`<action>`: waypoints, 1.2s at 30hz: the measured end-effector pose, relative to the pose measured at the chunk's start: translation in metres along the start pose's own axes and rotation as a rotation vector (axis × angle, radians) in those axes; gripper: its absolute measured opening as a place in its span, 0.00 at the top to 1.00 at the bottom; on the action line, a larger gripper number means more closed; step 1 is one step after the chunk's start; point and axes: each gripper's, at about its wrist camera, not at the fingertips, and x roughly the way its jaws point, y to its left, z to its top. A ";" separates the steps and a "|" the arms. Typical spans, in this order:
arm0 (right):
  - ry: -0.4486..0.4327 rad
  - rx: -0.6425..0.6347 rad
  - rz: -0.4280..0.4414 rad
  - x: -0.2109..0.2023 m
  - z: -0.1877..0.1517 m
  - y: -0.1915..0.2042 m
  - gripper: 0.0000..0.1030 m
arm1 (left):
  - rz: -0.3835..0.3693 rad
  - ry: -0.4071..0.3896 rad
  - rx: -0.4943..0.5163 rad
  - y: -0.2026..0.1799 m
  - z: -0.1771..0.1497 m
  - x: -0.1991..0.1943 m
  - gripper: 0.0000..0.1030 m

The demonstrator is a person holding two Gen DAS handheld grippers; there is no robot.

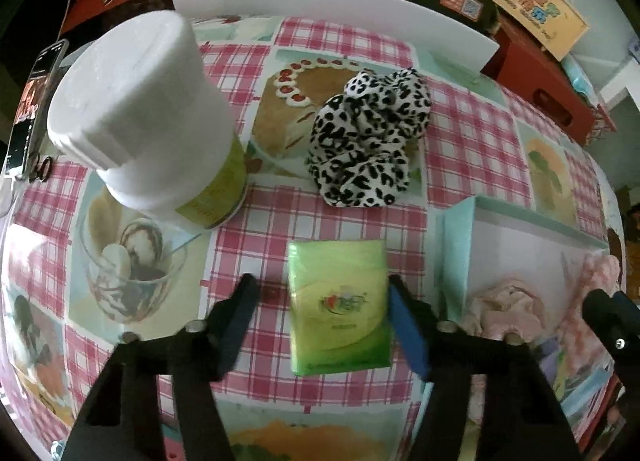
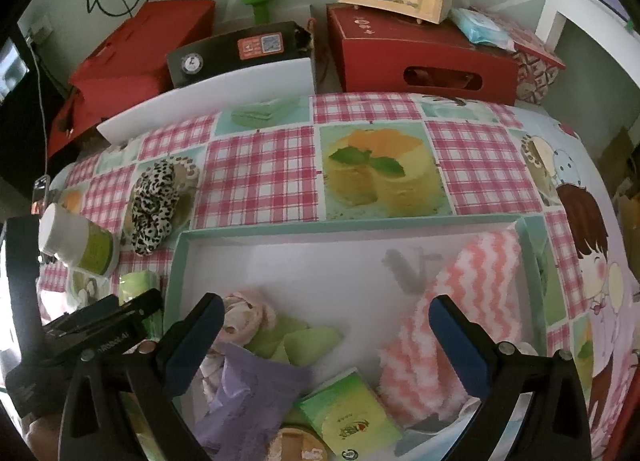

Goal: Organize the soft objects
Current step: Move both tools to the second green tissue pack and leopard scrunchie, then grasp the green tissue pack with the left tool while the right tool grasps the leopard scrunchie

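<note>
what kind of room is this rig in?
Probably a home, at a dining table: a dessert-print checked tablecloth, gift boxes stacked against the wall behind it, and a phone propped at the table edge.

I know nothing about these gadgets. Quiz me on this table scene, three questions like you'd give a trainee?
1. True or false: the left gripper is open, with the green tissue pack lying between its fingers.
2. Multiple choice: the leopard-print scrunchie lies A) inside the box, B) on the tablecloth outside the box, C) on top of the white-lidded jar.
3. Fill in: the pink-and-white zigzag cloth lies inside the ____.

Key
1. True; the pack lies flat on the tablecloth, not yet clamped.
2. B.
3. Box, at its right side, below the open right gripper.
</note>
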 end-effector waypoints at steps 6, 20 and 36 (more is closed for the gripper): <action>0.000 -0.024 -0.007 0.002 -0.001 0.007 0.00 | -0.065 0.001 -0.053 0.014 -0.004 -0.008 0.53; -0.099 -0.091 0.030 -0.014 -0.002 0.040 0.00 | -0.140 -0.055 -0.132 0.058 0.000 -0.052 0.53; 0.001 -0.083 0.149 0.013 0.032 0.093 0.00 | -0.183 -0.077 -0.235 0.093 0.006 -0.062 0.53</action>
